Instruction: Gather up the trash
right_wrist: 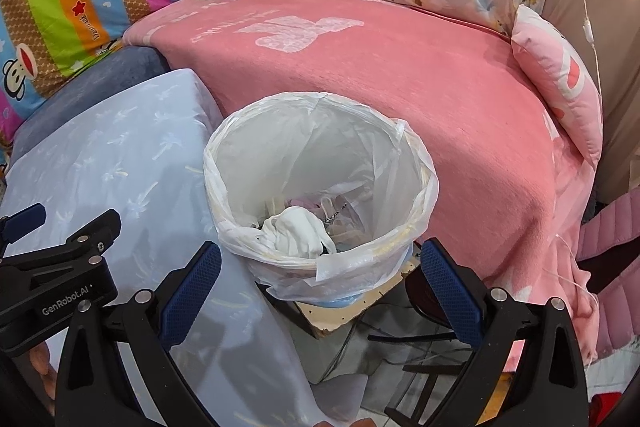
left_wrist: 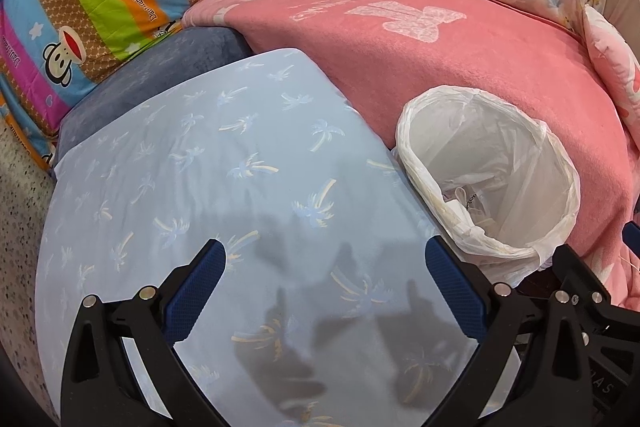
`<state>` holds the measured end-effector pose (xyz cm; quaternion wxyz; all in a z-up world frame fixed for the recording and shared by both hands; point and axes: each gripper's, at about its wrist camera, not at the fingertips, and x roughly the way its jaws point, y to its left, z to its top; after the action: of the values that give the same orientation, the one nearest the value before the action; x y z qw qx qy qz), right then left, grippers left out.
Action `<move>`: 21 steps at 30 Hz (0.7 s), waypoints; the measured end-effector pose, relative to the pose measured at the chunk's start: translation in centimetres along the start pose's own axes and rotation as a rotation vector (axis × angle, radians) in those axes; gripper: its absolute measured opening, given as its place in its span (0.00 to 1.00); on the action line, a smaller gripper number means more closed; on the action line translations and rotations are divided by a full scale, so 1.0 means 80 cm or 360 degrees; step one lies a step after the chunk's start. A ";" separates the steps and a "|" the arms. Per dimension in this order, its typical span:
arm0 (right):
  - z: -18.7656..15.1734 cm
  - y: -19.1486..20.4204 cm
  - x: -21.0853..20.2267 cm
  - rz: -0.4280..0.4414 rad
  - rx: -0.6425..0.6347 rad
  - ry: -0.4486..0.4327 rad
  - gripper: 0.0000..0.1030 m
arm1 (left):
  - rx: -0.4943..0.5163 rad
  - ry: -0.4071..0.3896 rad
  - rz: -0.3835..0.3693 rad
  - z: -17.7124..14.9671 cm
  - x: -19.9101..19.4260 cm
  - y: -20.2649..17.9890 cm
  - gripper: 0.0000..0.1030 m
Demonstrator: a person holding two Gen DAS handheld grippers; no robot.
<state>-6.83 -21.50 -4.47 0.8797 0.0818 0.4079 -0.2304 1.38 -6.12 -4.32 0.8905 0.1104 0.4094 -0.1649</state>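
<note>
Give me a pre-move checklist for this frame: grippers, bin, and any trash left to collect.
1. Left gripper open and empty: ok.
2. Right gripper open and empty: ok.
3. Bin upright, mouth clear, liner folded over the rim: ok.
4. Room left in the bin: ok; white wad and other scraps lie only at the bottom.
5. Loose trash in view on the blue sheet or pink blanket: cannot tell; none shows in either view.
6. Bin's footing: cannot tell; its base is hidden behind the liner.
</note>
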 end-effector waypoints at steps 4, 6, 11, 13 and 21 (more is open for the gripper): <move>-0.001 -0.002 0.000 -0.0003 0.0004 0.0002 0.94 | -0.0011 -0.0018 0.0009 -0.002 -0.002 0.000 0.93; -0.001 -0.003 0.000 -0.0005 0.0006 0.0004 0.94 | -0.0012 -0.0017 0.0013 -0.003 -0.001 0.000 0.93; -0.003 -0.003 -0.001 -0.0009 0.0009 0.0006 0.94 | -0.0008 0.0001 0.0007 -0.005 0.000 -0.001 0.93; -0.003 -0.003 -0.002 -0.0010 0.0008 0.0006 0.94 | -0.0004 0.0003 0.0003 -0.005 0.000 -0.002 0.93; -0.008 -0.004 -0.002 -0.0015 0.0014 0.0010 0.94 | -0.0003 0.0009 0.0001 -0.009 -0.001 -0.003 0.93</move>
<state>-7.46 -21.51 -4.75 0.8769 0.0847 0.4101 -0.2361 0.76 -6.12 -4.75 0.8895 0.1102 0.4120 -0.1637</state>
